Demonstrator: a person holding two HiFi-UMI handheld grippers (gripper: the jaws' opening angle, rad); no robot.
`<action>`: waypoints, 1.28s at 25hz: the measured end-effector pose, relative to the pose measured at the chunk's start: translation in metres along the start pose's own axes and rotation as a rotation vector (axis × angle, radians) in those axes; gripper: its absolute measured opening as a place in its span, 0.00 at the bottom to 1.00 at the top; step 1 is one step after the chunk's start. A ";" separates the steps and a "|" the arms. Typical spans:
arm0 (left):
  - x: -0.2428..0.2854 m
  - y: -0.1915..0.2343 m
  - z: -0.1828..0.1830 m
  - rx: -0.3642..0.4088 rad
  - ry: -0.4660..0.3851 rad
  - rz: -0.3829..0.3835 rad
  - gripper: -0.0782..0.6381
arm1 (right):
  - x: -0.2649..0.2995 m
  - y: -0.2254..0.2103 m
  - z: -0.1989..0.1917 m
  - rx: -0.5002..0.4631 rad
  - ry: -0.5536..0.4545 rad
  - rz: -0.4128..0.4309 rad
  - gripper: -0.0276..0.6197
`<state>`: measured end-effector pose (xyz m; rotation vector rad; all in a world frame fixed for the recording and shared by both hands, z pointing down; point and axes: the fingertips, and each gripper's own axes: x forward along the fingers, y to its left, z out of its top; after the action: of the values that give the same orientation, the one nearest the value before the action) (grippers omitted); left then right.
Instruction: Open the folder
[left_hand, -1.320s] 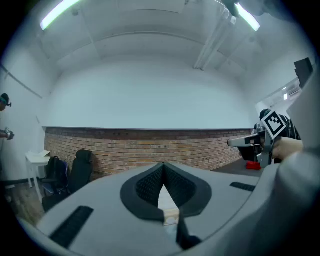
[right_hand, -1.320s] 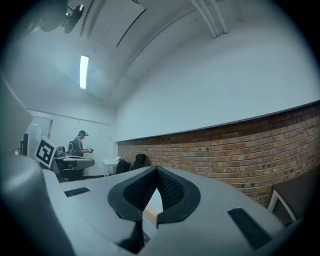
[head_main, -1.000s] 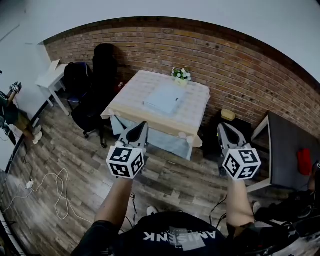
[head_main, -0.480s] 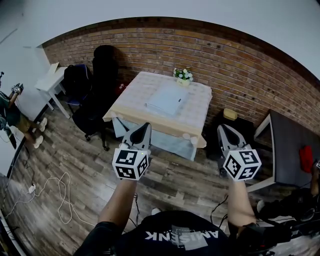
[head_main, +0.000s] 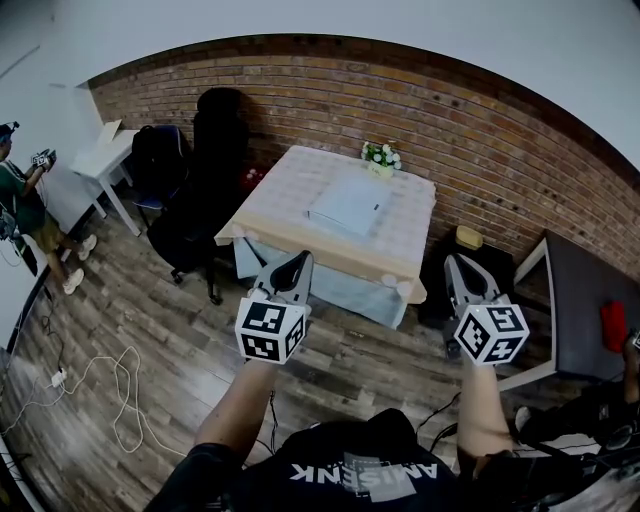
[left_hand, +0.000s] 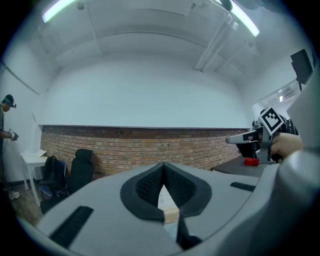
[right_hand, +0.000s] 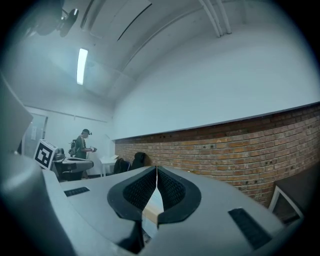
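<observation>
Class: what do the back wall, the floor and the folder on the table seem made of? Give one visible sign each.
Back wall: bare brick, matte; mortar lines show. Floor: wood or wood-look planks, streaked grain. Folder: perhaps plastic or card, pale and smooth; too small to tell.

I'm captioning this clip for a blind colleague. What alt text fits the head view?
A person holds two shut grippers, left gripper and right gripper, out over a wood floor, pointed toward a cloth-covered table where a pale folder lies flat, apparently closed. A small bunch of flowers stands at the table's far edge by a brick wall.
</observation>
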<state>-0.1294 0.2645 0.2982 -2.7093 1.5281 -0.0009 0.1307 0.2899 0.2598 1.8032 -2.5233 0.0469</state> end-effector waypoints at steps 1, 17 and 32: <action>-0.001 0.005 -0.003 -0.003 0.002 -0.003 0.12 | 0.003 0.006 -0.002 -0.004 0.005 0.002 0.11; 0.030 0.062 -0.025 0.018 0.028 0.049 0.12 | 0.092 -0.002 -0.006 0.013 -0.012 0.043 0.11; 0.143 0.091 -0.042 0.050 0.082 0.062 0.12 | 0.206 -0.083 -0.019 0.030 0.033 0.064 0.11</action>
<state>-0.1338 0.0942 0.3353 -2.6542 1.6094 -0.1479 0.1423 0.0691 0.2893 1.7165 -2.5704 0.1161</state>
